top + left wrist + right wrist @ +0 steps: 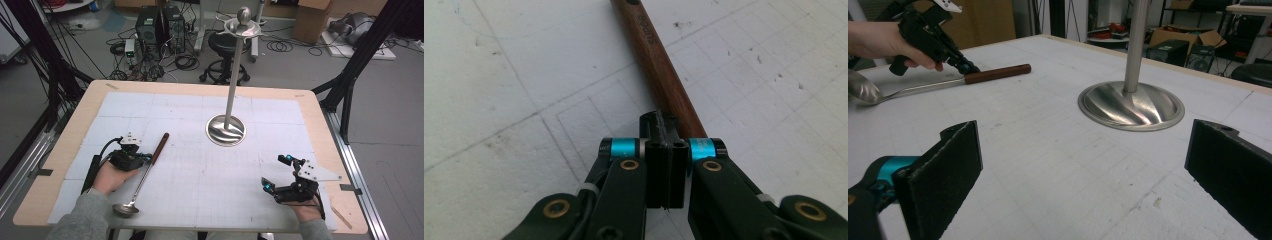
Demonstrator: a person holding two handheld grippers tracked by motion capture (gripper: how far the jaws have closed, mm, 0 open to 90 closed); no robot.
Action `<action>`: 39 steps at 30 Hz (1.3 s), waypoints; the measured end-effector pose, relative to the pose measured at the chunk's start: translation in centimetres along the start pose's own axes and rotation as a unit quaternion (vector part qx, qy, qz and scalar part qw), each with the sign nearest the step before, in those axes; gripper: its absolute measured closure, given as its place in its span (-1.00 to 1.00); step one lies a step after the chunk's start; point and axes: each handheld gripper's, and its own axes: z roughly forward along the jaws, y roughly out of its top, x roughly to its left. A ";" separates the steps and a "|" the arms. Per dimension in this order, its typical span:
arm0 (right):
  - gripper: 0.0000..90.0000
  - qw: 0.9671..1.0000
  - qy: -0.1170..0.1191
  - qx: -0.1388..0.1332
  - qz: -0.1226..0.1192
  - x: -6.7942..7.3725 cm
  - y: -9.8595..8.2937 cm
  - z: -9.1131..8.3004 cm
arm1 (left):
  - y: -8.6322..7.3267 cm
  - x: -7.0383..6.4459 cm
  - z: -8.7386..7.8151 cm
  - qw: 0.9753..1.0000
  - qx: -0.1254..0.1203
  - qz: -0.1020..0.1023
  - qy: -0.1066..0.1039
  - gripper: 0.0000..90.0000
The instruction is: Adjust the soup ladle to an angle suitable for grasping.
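Left gripper: my left gripper (145,158) has its jaws pressed together at the near end of the brown wooden handle; whether they pinch the ladle I cannot tell.
Right gripper: my right gripper (275,172) rests at the table's near right, jaws spread wide with nothing between.
Ladle: the long steel ladle with a brown wooden handle (144,174) lies flat on the white gridded mat (200,170), bowl toward me.
Stand: a polished steel pole stand on a round base (226,130) sits mid-table, well apart from both.
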 end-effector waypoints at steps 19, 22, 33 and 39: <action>-0.99 1.000 0.001 0.001 -0.003 0.0 0.1 0.0 | 0.3 -2.5 0.2 0.998 0.030 0.038 -0.041 0.99; -0.99 1.000 0.001 0.000 -0.005 0.0 0.0 0.0 | 0.5 -3.0 0.2 0.998 0.037 0.038 -0.046 0.99; -0.99 1.000 0.004 0.005 -0.008 0.0 0.0 0.1 | 0.4 -4.5 0.3 0.992 0.043 0.091 -0.078 0.99; -0.99 1.000 0.004 0.003 -0.005 0.0 0.0 0.1 | 0.5 -5.1 0.4 0.989 0.048 0.105 -0.092 0.99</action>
